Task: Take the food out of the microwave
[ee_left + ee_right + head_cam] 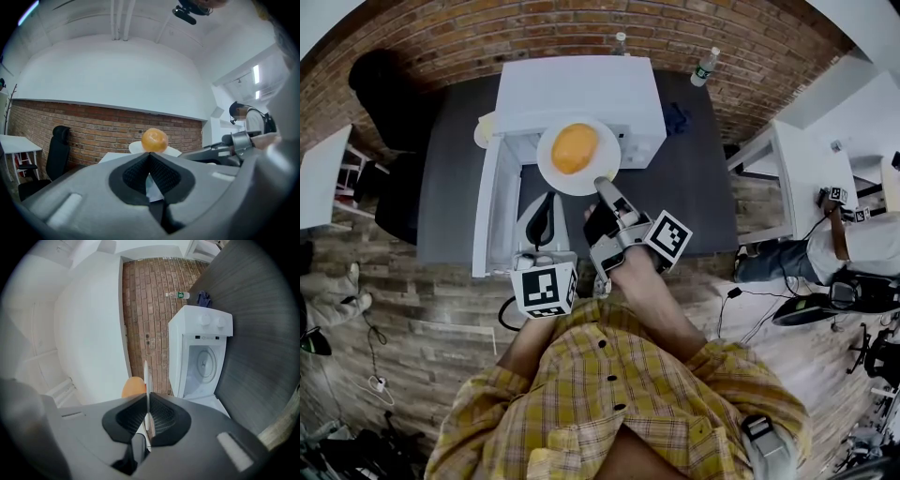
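The round orange food (575,148) sits mid-plate on the white plate (551,174), which hangs just outside the open microwave (572,89) that stands at the table's (694,187) back edge. My right gripper (604,186) is clamped on the plate's near rim, so the food lies straight ahead of those jaws, toward the cavity. My left gripper (546,199), closed on nothing, is just beside it; I judge the right draws back alone.

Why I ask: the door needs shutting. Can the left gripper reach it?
Probably yes: the left gripper, shut and empty, hangs beside the open door with nothing between them.
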{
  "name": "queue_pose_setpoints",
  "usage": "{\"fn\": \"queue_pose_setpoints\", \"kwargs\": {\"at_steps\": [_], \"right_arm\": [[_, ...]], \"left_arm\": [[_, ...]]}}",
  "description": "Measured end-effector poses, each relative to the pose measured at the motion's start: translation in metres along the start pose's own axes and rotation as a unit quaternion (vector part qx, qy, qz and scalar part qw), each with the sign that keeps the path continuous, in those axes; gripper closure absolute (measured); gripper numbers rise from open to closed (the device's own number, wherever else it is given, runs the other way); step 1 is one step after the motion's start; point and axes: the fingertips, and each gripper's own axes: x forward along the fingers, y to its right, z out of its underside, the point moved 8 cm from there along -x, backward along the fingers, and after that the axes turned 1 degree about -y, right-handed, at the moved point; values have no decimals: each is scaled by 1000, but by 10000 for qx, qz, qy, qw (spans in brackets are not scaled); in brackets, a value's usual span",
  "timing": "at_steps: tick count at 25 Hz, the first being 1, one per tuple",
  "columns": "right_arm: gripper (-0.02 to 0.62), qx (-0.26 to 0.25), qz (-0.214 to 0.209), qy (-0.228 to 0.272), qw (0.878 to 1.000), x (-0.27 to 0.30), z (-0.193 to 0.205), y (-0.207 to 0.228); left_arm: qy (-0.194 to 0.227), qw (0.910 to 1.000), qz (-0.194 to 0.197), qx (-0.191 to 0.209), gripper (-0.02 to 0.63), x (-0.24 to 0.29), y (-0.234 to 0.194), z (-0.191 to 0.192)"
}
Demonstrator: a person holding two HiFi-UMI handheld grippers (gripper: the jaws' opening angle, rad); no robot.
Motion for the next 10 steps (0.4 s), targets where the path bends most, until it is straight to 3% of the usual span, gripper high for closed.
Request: {"fn": "queue_pose_setpoints", "kwargs": {"at_steps": [10], "right_arm": [[568,-13,83,-65,9999,-1,-4,0]], "left_arm": [[31,10000,-34,17,606,3,3,-4]]}}
